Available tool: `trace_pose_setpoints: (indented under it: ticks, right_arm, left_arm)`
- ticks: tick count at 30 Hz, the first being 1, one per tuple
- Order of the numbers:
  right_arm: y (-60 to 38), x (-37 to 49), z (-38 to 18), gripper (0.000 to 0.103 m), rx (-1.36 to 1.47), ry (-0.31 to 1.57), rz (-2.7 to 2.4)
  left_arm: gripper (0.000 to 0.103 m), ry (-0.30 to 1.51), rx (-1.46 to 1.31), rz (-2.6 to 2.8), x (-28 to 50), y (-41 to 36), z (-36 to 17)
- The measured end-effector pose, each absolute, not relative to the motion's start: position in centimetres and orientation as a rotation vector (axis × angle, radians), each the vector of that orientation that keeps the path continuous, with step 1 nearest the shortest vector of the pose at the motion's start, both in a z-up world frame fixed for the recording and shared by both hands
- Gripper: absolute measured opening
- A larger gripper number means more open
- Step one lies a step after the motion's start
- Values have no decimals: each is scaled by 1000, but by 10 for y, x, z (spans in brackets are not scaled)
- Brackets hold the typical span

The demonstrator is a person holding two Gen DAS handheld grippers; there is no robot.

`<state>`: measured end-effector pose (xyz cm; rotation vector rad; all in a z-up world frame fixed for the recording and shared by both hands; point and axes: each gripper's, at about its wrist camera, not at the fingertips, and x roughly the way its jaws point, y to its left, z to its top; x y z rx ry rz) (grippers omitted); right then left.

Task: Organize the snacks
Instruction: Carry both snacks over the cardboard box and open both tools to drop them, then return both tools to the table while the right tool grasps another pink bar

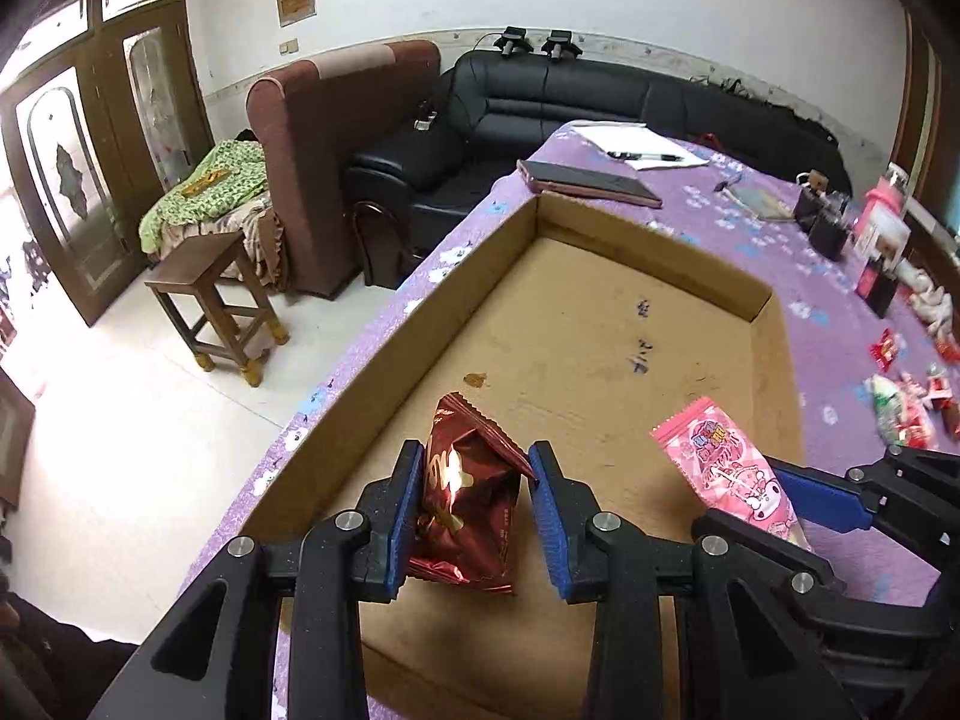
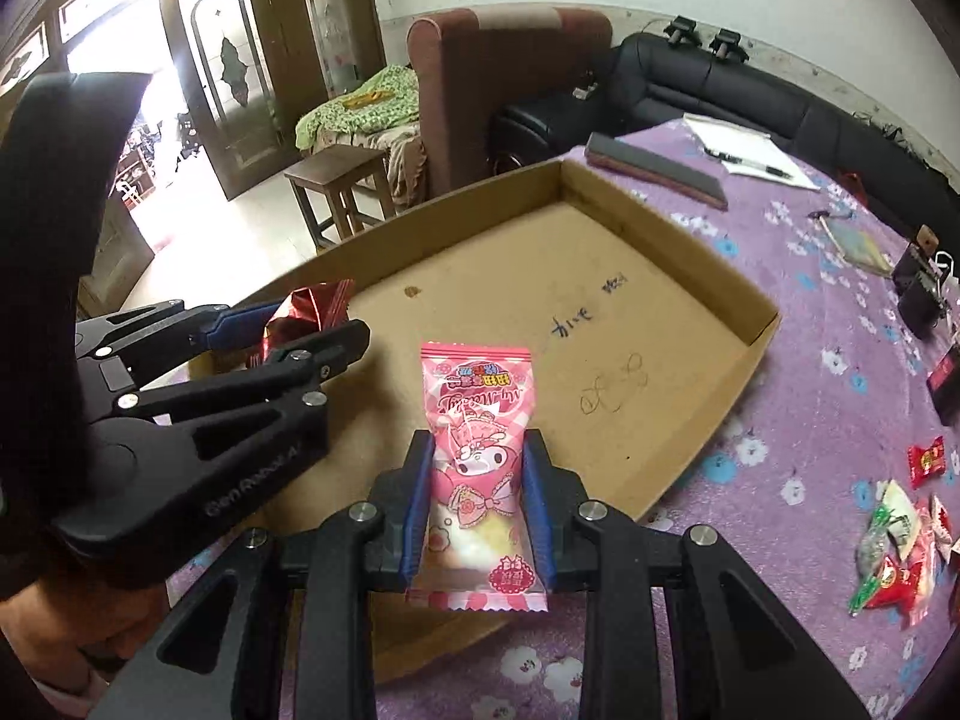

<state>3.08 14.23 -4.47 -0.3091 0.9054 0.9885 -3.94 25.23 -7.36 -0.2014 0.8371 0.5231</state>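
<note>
A: Surveying the surroundings: a shallow cardboard tray [image 1: 600, 324] is seen on the purple flowered tablecloth [image 2: 780, 456], with loose wrapped snacks [image 2: 894, 558] lying to its right and a dark flat case [image 2: 654, 171] past its far rim.

B: Obstructions noted?

A: Only the tray's low walls are noted; its floor is bare.

B: Grips?

A: The left gripper [image 1: 474, 516] is closed on a dark red foil packet [image 1: 468, 510], held upright over the near-left corner. The right gripper [image 2: 480, 510] is clamped on a pink candy packet [image 2: 474, 468], long axis pointing away, over the near rim.
</note>
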Motion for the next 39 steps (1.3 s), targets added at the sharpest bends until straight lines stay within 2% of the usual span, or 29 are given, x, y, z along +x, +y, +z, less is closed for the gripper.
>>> trace_pose_setpoints:
  ticks: [9, 11, 12, 13, 14, 16, 17, 19, 27, 33, 36, 39]
  right_arm:
    - [149, 38, -55, 28, -330, 920, 977]
    - [151, 39, -57, 37, -334, 925, 976]
    - [150, 39, -57, 47, -340, 918, 966]
    - [149, 39, -56, 55, -342, 908, 959]
    - [147, 38, -54, 58, -342, 901, 954]
    - [144, 39, -51, 62, -342, 886, 947]
    - [141, 39, -48, 62, -341, 877, 943]
    - [133, 40, -43, 62, -331, 867, 938]
    - [54, 55, -23, 63, -245, 829, 840]
    - [-24, 74, -28, 63, -170, 836, 706]
    - [-68, 84, -35, 71, -129, 850, 624]
    - [-109, 92, -41, 73, -88, 862, 548]
  left_arm:
    - [39, 860, -182, 550, -32, 254, -81]
    - [40, 861, -188, 551, -30, 255, -81]
    - [41, 862, -185, 559, -29, 256, -81]
    - [48, 862, -185, 564, -29, 257, -80]
    - [62, 860, -186, 563, -29, 257, -80]
    - [79, 842, -176, 577, -30, 256, -75]
    - [85, 834, -172, 580, -31, 255, -73]
    - [90, 818, -158, 596, -34, 253, -67]
    - [92, 761, -236, 560, -45, 250, -47]
    - [93, 721, -213, 477, -36, 207, -28]
    - [96, 710, -171, 415, -24, 173, -21]
    - [99, 711, -133, 354, -11, 140, -21]
